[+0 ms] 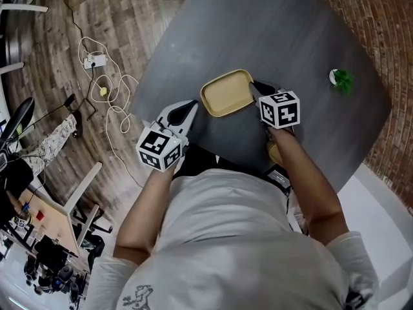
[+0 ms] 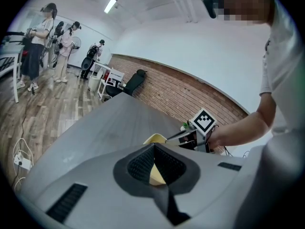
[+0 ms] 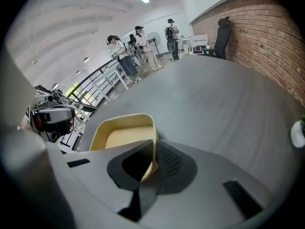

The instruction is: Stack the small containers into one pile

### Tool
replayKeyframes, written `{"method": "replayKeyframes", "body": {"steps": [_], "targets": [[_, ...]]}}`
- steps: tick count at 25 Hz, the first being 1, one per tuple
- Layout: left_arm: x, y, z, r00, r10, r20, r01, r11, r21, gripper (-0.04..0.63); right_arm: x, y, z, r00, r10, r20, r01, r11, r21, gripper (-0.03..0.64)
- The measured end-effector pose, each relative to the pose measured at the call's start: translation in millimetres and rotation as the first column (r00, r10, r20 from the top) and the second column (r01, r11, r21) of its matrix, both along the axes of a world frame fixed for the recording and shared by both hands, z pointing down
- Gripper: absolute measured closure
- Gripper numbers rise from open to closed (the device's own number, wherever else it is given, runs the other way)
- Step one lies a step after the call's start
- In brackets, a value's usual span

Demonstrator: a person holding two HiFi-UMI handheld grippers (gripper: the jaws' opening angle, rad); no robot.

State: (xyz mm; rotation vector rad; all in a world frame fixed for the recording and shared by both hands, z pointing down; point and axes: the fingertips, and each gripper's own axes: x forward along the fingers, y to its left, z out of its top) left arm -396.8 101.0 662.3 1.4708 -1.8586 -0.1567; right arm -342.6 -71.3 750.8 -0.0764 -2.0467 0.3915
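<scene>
A shallow yellow container [image 1: 226,94] lies on the dark grey table [image 1: 258,24], right in front of me. My right gripper [image 1: 255,90] holds it from the right. In the right gripper view the container [image 3: 121,140] has its near wall between the pads, and the right gripper [image 3: 155,144] is shut on that wall. My left gripper [image 1: 191,107] points at the container's left edge from a short way off. Seen in the left gripper view, the left gripper [image 2: 155,149] has its tips together, with the yellow container [image 2: 155,138] showing past them. Another yellow piece [image 1: 274,152] is partly hidden under my right forearm.
A small green plant in a white pot [image 1: 340,78] stands near the table's right edge. Cables and a power strip [image 1: 95,61] lie on the wooden floor to the left. Chairs and desks stand further left. People stand far off in the room [image 3: 125,56].
</scene>
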Motion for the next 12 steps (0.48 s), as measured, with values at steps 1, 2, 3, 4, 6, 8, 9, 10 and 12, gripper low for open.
{"method": "replayKeyframes", "body": {"steps": [1,2,3,4,6,8,9,10,12], "targets": [[0,0,-1,1.0,-0.001,0.003,0.001,1.0,0.001,0.584,0,0,-2,1.0,0.002,0.004,-0.002,1.0,-0.001,0.592],[0,-1,-3,1.0,-0.002,0.006,0.002,1.0,0.002,0.584,0,-1,-4,1.0,0.003,0.007,-0.003,1.0,-0.003,0.592],[1,-1,-5,1.0,-0.001,0.008,0.001,1.0,0.003,0.584,1,0,-6,1.0,0.004,0.011,-0.004,1.0,-0.004,0.592],[2,0,-6,1.0,0.0,0.01,0.0,1.0,0.003,0.584,2,1,-8,1.0,0.005,0.015,-0.005,1.0,-0.005,0.592],[5,0,-10,1.0,0.006,0.018,-0.006,1.0,0.006,0.584,4,1,-13,1.0,0.004,0.024,-0.004,1.0,-0.003,0.592],[7,0,-13,1.0,0.011,0.028,-0.011,1.0,0.01,0.584,6,0,-19,0.999,0.007,0.037,-0.007,1.0,0.002,0.592],[9,0,-15,0.999,0.014,0.032,-0.014,1.0,0.012,0.584,8,-1,-22,0.999,0.012,0.043,-0.012,1.0,0.005,0.592],[12,0,-17,0.999,0.017,0.036,-0.018,1.0,0.012,0.584,11,-2,-25,0.999,0.019,0.048,-0.019,1.0,0.007,0.592],[19,-1,-21,0.999,0.025,0.044,-0.026,1.0,0.012,0.584,20,-5,-31,0.998,0.036,0.059,-0.036,0.999,0.006,0.592]]}}
